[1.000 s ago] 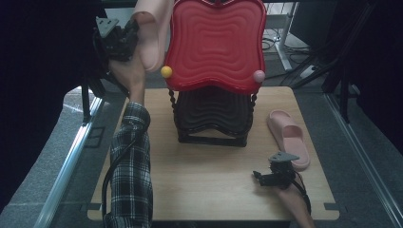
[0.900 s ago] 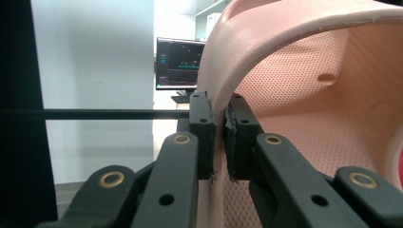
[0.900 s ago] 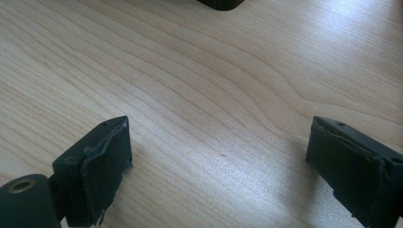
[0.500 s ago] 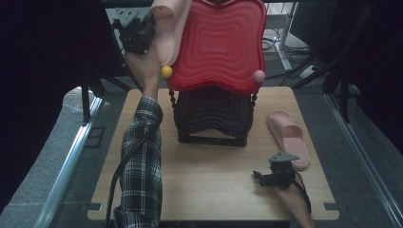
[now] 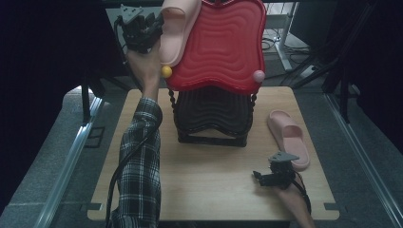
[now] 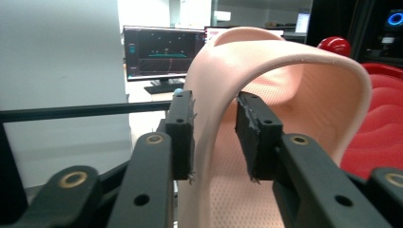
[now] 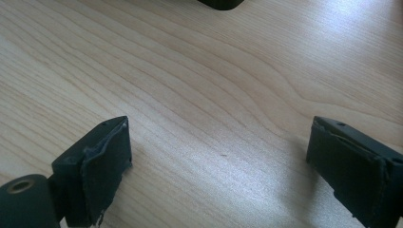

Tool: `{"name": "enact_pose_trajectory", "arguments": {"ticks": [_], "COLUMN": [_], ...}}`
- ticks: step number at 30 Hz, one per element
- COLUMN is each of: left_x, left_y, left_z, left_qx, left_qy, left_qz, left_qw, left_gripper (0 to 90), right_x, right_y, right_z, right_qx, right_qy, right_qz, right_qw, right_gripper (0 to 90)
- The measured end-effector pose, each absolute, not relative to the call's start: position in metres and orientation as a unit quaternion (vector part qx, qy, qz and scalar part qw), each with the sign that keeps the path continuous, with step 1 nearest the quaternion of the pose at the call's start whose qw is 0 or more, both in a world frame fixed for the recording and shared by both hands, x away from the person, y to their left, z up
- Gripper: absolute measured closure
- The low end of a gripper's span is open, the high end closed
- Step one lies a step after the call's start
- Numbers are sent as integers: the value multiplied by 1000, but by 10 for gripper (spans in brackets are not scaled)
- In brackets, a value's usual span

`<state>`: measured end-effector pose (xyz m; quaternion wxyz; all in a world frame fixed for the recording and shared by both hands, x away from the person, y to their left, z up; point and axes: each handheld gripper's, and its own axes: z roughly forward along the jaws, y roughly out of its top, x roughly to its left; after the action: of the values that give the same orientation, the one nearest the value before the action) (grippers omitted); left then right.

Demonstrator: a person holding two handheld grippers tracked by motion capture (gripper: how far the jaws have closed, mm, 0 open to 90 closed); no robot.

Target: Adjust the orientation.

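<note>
Slipper (image 6: 266, 85) pinched by its strap in left gripper (image 6: 215, 137), held high beside red shelf (image 5: 223, 45) beyond table's (image 5: 209, 190) far edge. Looked light, soft, bendy; best gripped at strap. Right gripper (image 7: 218, 161) spread wide, resting low near front right corner, beside second slipper (image 5: 289, 137).

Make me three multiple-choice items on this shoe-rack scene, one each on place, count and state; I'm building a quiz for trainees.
1. Where does the second pink rubber slipper lie?
A. on the wooden table, right of the rack
B. on the red shelf
C. on the floor

2. How many pink slippers are there?
A. one
B. two
C. three

3. How does the right gripper stand?
A. shut on a slipper
B. shut, empty
C. open, empty

Answers: 1 A, it rests on the wooden table. 2 B, one lies there and the left gripper holds the other pink slipper. 3 C, its jaws stand apart over bare wood.
</note>
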<state>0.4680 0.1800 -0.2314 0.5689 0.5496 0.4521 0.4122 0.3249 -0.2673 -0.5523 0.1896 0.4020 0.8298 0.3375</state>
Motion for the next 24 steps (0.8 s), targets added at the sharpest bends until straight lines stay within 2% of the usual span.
{"name": "enact_pose_trajectory", "arguments": {"ticks": [8, 11, 17, 19, 24], "left_x": [452, 441, 431, 428, 423], "left_y": [188, 199, 220, 228, 239], "left_z": [-235, -238, -249, -261, -290], "left_qx": [534, 525, 529, 538, 547], "left_qy": [434, 433, 437, 434, 430], "left_qz": [429, 451, 443, 438, 436], "left_qw": [585, 578, 577, 574, 571], "left_gripper": [606, 680, 861, 891, 896], "right_x": [325, 325, 325, 325, 325], "right_y": [-267, -267, -267, -267, -267], "right_z": [-552, -552, -552, -552, -552], "right_qx": [402, 402, 402, 402, 402], "right_qy": [830, 830, 830, 830, 830], "right_qz": [337, 338, 338, 338, 338], "right_qw": [190, 189, 190, 190, 190], "right_gripper": [77, 77, 77, 77, 77]}}
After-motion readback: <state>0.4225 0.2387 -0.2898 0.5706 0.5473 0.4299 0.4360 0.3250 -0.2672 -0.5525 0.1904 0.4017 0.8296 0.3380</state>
